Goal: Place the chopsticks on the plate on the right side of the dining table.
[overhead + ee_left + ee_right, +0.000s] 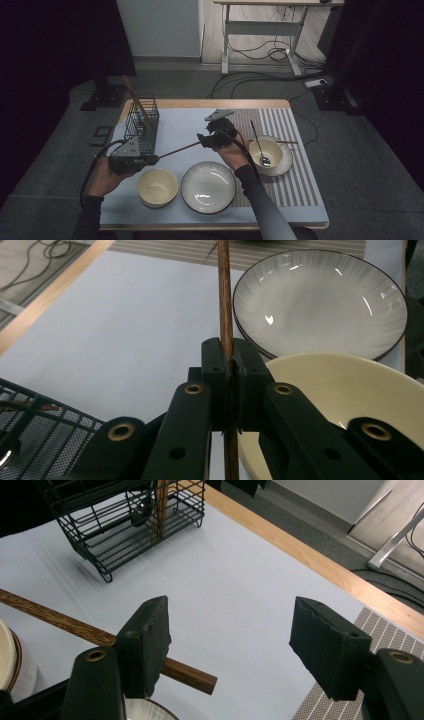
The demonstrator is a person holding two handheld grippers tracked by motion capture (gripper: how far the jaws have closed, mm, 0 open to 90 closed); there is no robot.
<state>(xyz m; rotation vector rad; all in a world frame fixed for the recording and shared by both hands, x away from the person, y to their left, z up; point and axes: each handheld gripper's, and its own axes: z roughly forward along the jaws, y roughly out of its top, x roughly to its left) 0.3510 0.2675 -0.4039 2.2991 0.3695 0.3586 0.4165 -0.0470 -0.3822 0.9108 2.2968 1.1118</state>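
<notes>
Above the middle of the desk (165, 122), a brown chopstick (179, 149) hangs level, its long axis running from the left hand-held gripper (150, 159) up and to the right toward the right hand-held gripper (204, 140). The left one is clamped tight on the near-left end of the stick; in the left gripper view the black jaws meet on the wood, and the stick (224, 300) runs straight away from them past the grey plate (320, 300) and the cream bowl (345, 405). The right hand-held gripper (235, 645) stands about half open with nothing gripped: in the right gripper view the free tip of the chopstick (192, 675) pokes out just past the left pad, low in the gap and not pressed by either pad. So the stick lies across the right jaws' opening, slanted rather than square to them. By my reading, the right hand is the one nearer the free end, and its next job is to close on that tip. The black wire basket (141, 123), holding another stick, stands on the far left, just beyond the left hand.
</notes>
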